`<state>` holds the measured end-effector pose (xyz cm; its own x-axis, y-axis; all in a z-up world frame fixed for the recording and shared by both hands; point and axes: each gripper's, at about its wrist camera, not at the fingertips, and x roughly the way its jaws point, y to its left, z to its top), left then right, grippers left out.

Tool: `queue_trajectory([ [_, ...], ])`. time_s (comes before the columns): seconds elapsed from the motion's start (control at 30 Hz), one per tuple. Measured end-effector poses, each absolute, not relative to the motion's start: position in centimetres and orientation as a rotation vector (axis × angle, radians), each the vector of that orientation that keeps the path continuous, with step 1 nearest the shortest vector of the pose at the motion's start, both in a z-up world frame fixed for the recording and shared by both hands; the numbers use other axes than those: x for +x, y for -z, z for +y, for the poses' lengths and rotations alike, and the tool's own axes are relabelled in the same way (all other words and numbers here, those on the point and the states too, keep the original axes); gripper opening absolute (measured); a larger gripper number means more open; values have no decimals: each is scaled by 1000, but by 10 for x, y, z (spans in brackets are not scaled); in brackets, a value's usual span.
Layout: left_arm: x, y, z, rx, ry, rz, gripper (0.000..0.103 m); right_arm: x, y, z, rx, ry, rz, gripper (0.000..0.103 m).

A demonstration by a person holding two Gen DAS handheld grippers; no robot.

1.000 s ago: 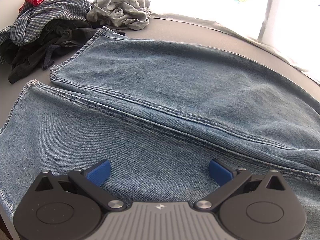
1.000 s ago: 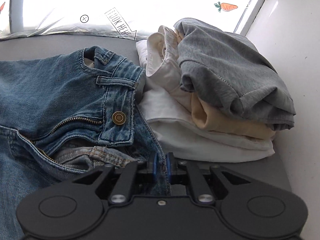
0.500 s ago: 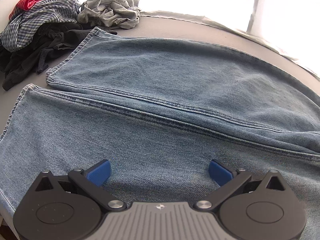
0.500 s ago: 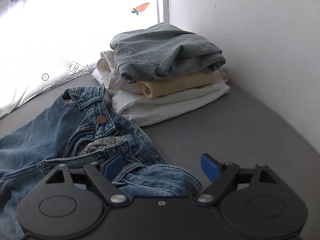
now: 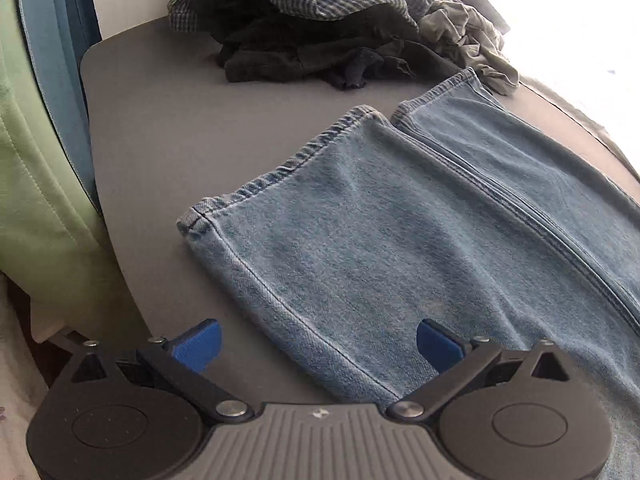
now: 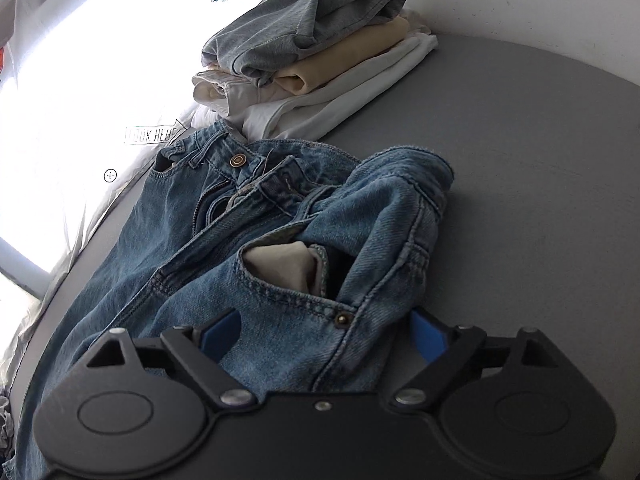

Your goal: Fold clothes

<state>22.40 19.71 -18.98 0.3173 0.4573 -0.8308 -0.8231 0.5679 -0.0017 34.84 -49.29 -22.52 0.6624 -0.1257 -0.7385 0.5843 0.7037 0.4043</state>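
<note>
A pair of light blue jeans lies spread on the grey table. The left wrist view shows the two legs (image 5: 420, 216) side by side, hems pointing to the far left. My left gripper (image 5: 318, 346) is open, just above the near leg's lower edge. The right wrist view shows the waistband end (image 6: 280, 216), rumpled, fly open, a white pocket lining (image 6: 280, 264) showing. My right gripper (image 6: 324, 334) is open and straddles the hip of the jeans, holding nothing.
A heap of unfolded clothes (image 5: 320, 24) lies beyond the hems. A stack of folded garments (image 6: 312, 56) sits by the wall past the waistband. A green cushion (image 5: 36, 184) stands off the table's left edge (image 5: 100, 184). A white printed sheet (image 6: 80, 80) covers the window side.
My right gripper let go of the waistband, opened and drew back over the hip. My left gripper swung left toward the hems and the table's edge, staying open.
</note>
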Motion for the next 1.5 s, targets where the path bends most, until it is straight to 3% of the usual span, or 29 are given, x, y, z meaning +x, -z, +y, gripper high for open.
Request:
queue_trajectory([
  [0.17, 216, 198, 241, -536, -971, 895, 102, 359, 229, -494, 712, 494, 690, 102],
  [0.23, 214, 199, 254, -582, -965, 869, 93, 363, 228, -499, 754, 535, 678, 101],
  [0.3, 214, 197, 260, -599, -962, 843, 74, 365, 227, -504, 796, 577, 665, 93],
  [0.33, 214, 194, 262, -595, -965, 832, 67, 364, 227, -507, 816, 601, 663, 75],
  [0.37, 215, 192, 264, -590, -968, 821, 45, 361, 227, -510, 840, 619, 668, 31],
  [0.4, 215, 189, 266, -586, -972, 810, 11, 358, 227, -513, 868, 632, 667, 20],
  [0.6, 218, 160, 281, -570, -960, 719, 6, 325, 199, -503, 749, 581, 620, 17],
  [0.67, 219, 146, 287, -541, -946, 689, 6, 309, 188, -500, 724, 583, 602, 8],
  [0.8, 214, 133, 299, -484, -960, 658, 6, 265, 175, -503, 741, 593, 572, 8],
  [1.07, 186, 163, 316, -496, -1010, 741, 6, 236, 198, -483, 627, 621, 696, 7],
  [1.13, 186, 167, 316, -476, -1000, 771, 7, 236, 198, -481, 589, 630, 712, 7],
  [1.2, 192, 176, 316, -438, -996, 833, 13, 247, 206, -481, 516, 664, 808, 21],
  [1.23, 192, 177, 316, -444, -998, 844, 14, 251, 209, -482, 499, 682, 836, 36],
  [1.27, 192, 178, 316, -452, -1001, 853, 18, 254, 209, -482, 483, 694, 854, 38],
  [1.3, 191, 174, 315, -450, -999, 834, 29, 255, 204, -480, 472, 686, 833, 38],
  [1.37, 189, 164, 312, -446, -994, 793, 50, 257, 194, -476, 445, 673, 791, 68],
  [1.47, 186, 150, 307, -438, -987, 732, 65, 266, 179, -460, 337, 690, 752, 93],
  [1.5, 192, 144, 305, -403, -978, 725, 67, 271, 175, -454, 299, 696, 745, 96],
])
